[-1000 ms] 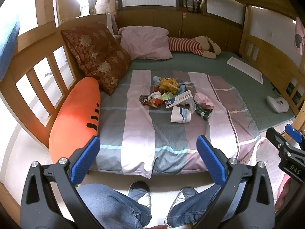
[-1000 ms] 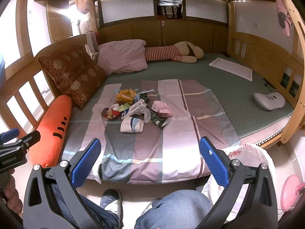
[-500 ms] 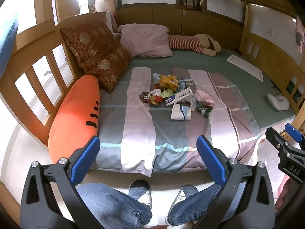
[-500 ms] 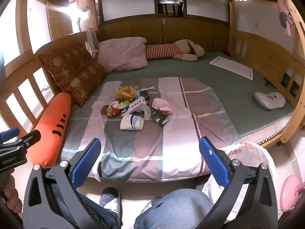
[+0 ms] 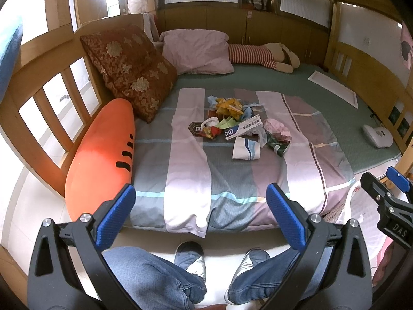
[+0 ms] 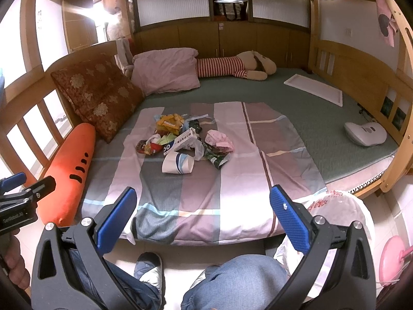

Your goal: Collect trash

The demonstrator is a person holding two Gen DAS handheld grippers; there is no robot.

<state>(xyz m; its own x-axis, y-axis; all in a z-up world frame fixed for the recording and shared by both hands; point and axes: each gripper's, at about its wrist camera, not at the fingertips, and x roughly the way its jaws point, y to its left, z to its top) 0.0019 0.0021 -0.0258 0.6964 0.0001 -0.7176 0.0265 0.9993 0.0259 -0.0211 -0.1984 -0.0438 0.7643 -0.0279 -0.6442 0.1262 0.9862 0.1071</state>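
Both the left gripper (image 5: 200,200) and the right gripper (image 6: 203,204) are held with fingers spread, nothing pinched, well short of the heap of crumpled wrappers and a paper cup (image 5: 238,126) lying mid-quilt. Loose light scraps could be scattered or half-grabbed on the soft striped patchwork quilt (image 6: 232,180). From the left: an orange carrot-shaped cushion (image 5: 103,155), a brown floral pillow (image 5: 129,67), then a white plastic bag (image 6: 335,206) beside the bed.

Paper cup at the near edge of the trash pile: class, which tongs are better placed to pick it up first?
Right, probably. The paper cup lies nearer the right tongs, which are open and empty, beside the plastic bag. The left tongs are open too, but no closer.
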